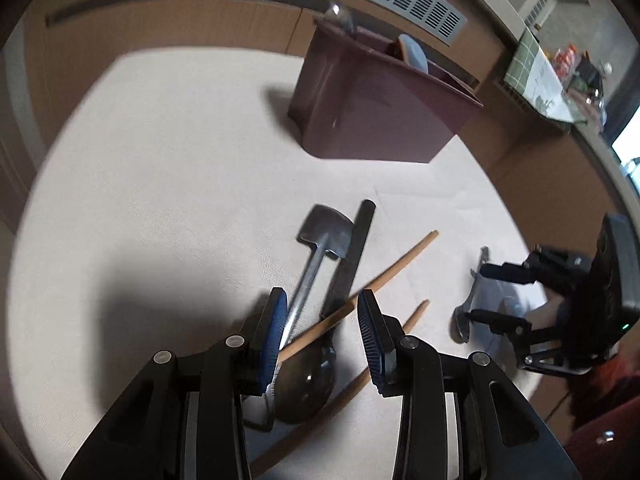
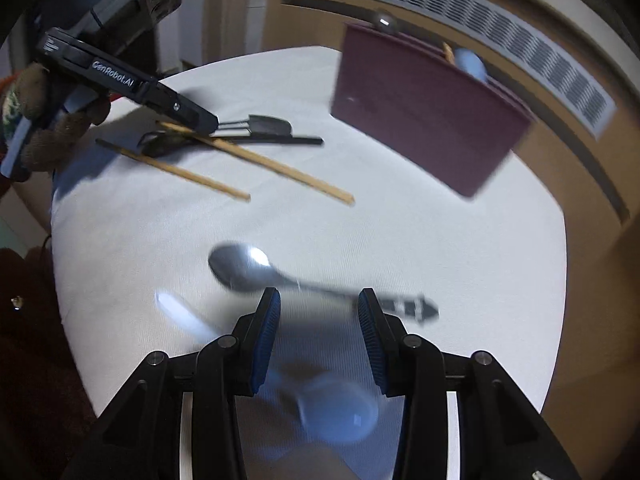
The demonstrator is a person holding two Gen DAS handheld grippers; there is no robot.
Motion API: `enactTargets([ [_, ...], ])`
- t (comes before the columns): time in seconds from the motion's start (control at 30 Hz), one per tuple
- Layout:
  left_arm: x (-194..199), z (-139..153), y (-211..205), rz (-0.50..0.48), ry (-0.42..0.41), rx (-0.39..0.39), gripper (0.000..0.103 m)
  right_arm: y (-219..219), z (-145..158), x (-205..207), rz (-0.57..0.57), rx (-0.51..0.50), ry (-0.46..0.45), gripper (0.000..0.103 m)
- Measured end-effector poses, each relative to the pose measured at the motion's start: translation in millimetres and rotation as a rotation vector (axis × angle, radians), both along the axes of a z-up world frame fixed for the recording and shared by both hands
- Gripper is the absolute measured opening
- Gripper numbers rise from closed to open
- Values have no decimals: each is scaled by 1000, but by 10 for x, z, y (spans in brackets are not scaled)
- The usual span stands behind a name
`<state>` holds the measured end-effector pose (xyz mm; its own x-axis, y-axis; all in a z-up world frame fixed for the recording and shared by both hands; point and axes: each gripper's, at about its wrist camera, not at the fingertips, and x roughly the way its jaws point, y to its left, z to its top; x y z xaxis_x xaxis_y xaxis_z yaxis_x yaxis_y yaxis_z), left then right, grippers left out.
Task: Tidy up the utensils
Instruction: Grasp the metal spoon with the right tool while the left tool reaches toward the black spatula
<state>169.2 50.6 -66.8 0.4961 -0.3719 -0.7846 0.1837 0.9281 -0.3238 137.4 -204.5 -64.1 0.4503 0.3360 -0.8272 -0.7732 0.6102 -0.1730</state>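
A heap of utensils lies on a white cloth-covered table [image 1: 140,168], seen from two wrist cameras. In the left wrist view, the heap sits at six o'clock, right at the fingertips: a small metal spatula [image 1: 320,236], a dark chopstick [image 1: 352,256] beside it, two wooden chopsticks [image 1: 384,276] crossing over them, and a dark ladle bowl [image 1: 308,384] underneath. The left gripper [image 1: 322,308] hovers over this heap with its jaws wide apart and nothing held; one wooden chopstick and the spatula handle run through the gap.

The maroon utensil holder [image 1: 372,112] stands at about one o'clock, well apart from the heap, with a pale blue spoon and a metal one already poking out.

In the right wrist view, a metal spoon [image 2: 244,266] lies just ahead of the right gripper [image 2: 319,304], its handle passing between the spread, empty jaws. A pale blue spoon [image 2: 336,412] lies below, blurred.

Likely risks: closing on the crossed heap could pinch two pieces at once or flick a chopstick off the table, because they overlap. The thin spoon handle lies flat on cloth, so the right jaws may slide over it or snag the fabric. Both views are blurred, so exact contact cannot be judged.
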Motion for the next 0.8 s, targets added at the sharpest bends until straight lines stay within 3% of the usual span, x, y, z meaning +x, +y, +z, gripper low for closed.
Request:
enactTargets([
  [0.13,-123,147,-60,35,-99,100,38,202,-25,191,22,26,27,38],
  [0.33,-285,314,77,100,-180,122,38,342,-71,584,-20,129,163,40],
  [0.63,-340,289,166,140,-159,121,38,519,-102,571,33,110,175,57],
  [0.7,-340,265,159,136,-152,121,38,570,-118,609,57,100,177,57],
  [0.8,-327,221,128,114,-136,121,38,661,-117,617,93,90,152,48],
])
